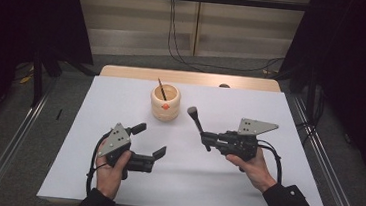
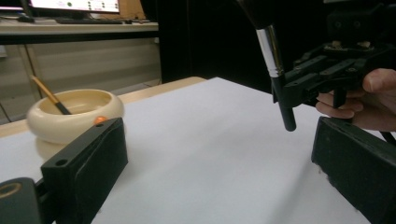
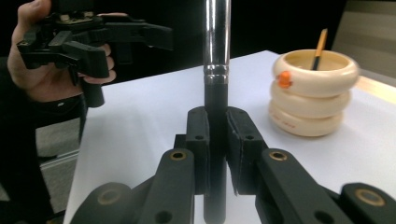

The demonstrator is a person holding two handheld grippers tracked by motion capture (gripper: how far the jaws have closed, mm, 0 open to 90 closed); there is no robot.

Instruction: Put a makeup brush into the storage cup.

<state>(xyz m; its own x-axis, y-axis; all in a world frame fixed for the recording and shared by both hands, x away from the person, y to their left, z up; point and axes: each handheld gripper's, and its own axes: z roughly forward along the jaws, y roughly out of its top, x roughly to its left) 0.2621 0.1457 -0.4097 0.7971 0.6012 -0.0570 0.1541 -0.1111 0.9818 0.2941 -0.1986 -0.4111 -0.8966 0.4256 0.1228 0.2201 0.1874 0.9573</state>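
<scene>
High view, right gripper (image 1: pixel 207 140): held right of the table's middle, jaws clamped on the black handle of a makeup brush with a silver ferrule and dark bristle head (image 1: pixel 197 121); the brush slants up and away, its head toward the far left.
High view, left gripper (image 1: pixel 150 141): held at the near left over the white table sheet (image 1: pixel 243 188), jaws spread wide with nothing between them.
High view, holder: a cream ringed ceramic cup with an orange dot (image 1: pixel 165 102) stands at the far middle of the sheet, well apart from both grippers; a thin wooden-handled brush (image 1: pixel 162 88) leans inside it.
Left gripper view, own jaws: wide apart, bare sheet between them.
Left gripper view, surroundings: the cup (image 2: pixel 74 114) sits far left; the right gripper (image 2: pixel 308 84) holds the makeup brush (image 2: pixel 275 70) upright above the sheet, its lower end clear of the surface.
Right gripper view, own jaws: the pads (image 3: pixel 198 140) press the black handle (image 3: pixel 215 140) from both sides.
Right gripper view, surroundings: the cup (image 3: pixel 313 98) stands to the right, the left gripper (image 3: pixel 93 42) far left, in a hand.
</scene>
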